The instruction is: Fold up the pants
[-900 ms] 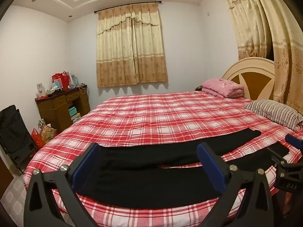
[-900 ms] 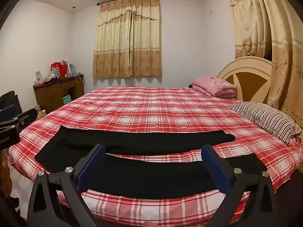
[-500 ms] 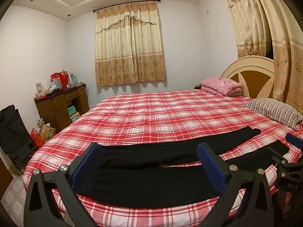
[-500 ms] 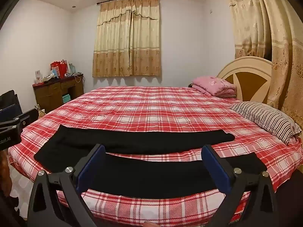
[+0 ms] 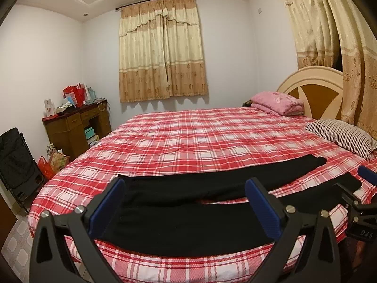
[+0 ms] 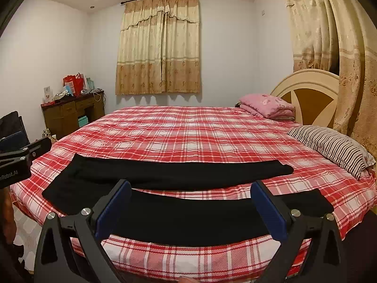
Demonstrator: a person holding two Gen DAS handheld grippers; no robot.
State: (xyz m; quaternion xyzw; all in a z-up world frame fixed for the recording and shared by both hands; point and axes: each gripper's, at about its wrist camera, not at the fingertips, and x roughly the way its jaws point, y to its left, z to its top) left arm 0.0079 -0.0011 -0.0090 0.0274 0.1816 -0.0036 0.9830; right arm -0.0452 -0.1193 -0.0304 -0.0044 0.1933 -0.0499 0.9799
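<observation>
**Inspector A:** We found the pants [image 5: 188, 214] laid flat across the near edge of the bed [image 5: 188, 141], waist toward the left, the two legs running right and parted by a strip of checked cover. Nothing had been folded yet, as far as we could judge.

**Inspector B:** We noted both tools clear of the cloth. The left tool [image 5: 186, 210] stood with its jaws wide and nothing between them, aimed toward the waist end; the right tool [image 6: 190, 210] was likewise wide and empty, over the near leg.

**Inspector A:** We recorded the main risk at the bed's rim. The near leg lay close to the edge, so a pull toward us could have dragged it off.

**Inspector B:** We agreed. We also judged that a pinch might catch the cover along with the black cloth, since both lay flat together, and lifting would then have rucked the cover and skewed the fold.

**Inspector A:** We flagged the cuffs as well: the far cuff [image 6: 282, 168] and the near cuff [image 6: 322, 204] did not lie level with each other, so bringing one leg over the other unevenly could have left a crooked fold.

**Inspector B:** We added that the two tools worked just beside each other; the right one showed at the edge of the left view, and a crossing move could have knocked them together.
</observation>
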